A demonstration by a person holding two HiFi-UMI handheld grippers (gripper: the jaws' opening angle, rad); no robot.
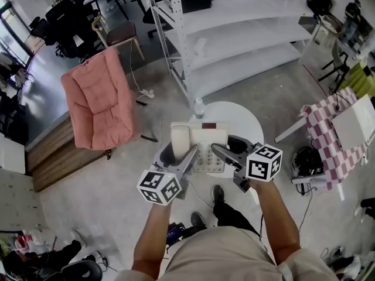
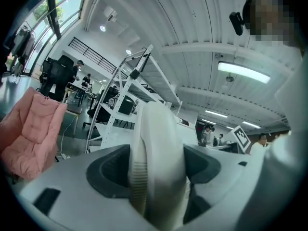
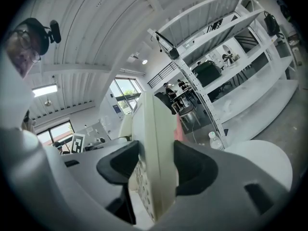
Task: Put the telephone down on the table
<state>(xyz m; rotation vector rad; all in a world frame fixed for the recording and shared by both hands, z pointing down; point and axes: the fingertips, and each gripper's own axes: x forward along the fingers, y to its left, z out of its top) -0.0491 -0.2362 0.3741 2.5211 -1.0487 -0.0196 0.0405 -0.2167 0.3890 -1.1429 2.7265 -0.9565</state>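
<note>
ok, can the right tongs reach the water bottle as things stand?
Probably not: the right tongs are shut on the telephone, which also sits between them and the water bottle. They'd have to let go first.

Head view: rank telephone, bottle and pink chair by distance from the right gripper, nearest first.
1. Telephone: held in the right gripper.
2. Bottle: at the table's far edge, beyond the telephone.
3. Pink chair: far left, off the table.
</note>
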